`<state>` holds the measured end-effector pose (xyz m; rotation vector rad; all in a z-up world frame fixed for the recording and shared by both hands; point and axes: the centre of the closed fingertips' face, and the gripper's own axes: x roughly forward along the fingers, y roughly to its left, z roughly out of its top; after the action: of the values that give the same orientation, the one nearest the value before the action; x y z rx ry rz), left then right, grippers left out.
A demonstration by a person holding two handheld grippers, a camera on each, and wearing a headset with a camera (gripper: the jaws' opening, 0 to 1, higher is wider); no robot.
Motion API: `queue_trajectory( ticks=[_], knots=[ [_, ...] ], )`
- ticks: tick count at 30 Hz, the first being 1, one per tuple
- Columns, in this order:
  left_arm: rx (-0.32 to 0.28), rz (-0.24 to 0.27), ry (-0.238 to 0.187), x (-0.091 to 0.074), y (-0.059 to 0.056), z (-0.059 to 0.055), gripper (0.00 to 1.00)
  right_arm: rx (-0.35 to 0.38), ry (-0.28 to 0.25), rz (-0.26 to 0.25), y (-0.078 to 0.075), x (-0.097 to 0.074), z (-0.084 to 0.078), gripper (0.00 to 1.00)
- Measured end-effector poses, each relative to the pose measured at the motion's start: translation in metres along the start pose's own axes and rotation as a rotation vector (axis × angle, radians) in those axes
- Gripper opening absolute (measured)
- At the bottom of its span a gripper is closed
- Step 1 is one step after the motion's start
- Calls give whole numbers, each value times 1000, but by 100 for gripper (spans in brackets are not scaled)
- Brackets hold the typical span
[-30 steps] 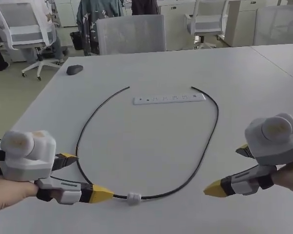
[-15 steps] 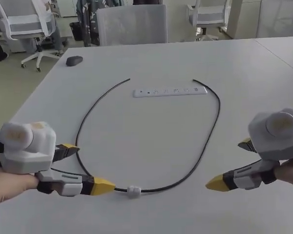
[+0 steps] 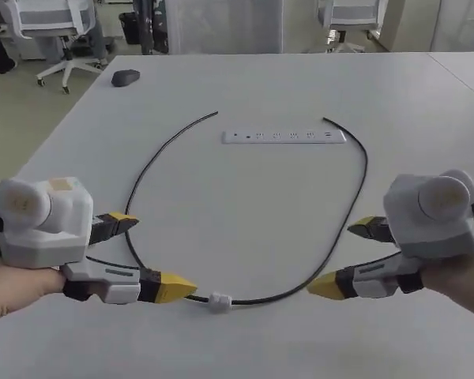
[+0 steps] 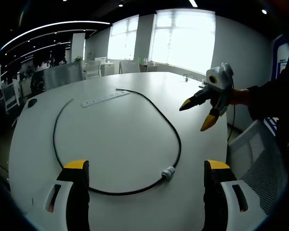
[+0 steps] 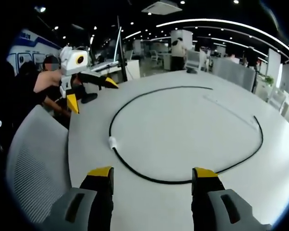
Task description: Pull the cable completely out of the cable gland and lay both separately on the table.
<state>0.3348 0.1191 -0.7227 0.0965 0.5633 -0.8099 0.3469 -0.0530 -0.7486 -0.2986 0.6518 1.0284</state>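
a dark oval computer mouse (image 3: 126, 77) is lying at the far left of the wide white table (image 3: 245, 213). nearer, the left gripper (image 3: 163, 252), white and grey with yellow-tipped jaws, is being held low over the tabletop, its jaws spread wide with nothing between them. its lower tip is being held just beside the small white plastic cable gland (image 3: 219, 301), which is lying by the near edge, threaded on the long thin black cable (image 3: 152, 163). the cable is being shown looped in a broad arc, both ends lying near the flat white power strip (image 3: 283, 136). at the right, the right gripper (image 3: 330, 259) is being held near the cable's right run, its jaws parted and empty.
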Motion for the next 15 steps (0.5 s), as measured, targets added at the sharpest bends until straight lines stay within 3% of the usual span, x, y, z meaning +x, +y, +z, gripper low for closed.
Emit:
queue_trajectory(
  ticks=[2,3,6,10,15],
  knots=[
    [7,-6,-4,0,-3,2,99,-13,11,31,8,8,4,48],
    [18,-10,-22,1,-4,5,99,-31,-4,39,11,11,8,46],
    [22,-6,-29,1,-1,6,99,-39,-4,67,18,24,13,50],
    [12,-2,-35,1,5,2,99,-74,20,116,31,41,14,39],
    [-4,-3,-22,4,8,-9,99,-85,30,166,42,58,18,36]
  ],
)
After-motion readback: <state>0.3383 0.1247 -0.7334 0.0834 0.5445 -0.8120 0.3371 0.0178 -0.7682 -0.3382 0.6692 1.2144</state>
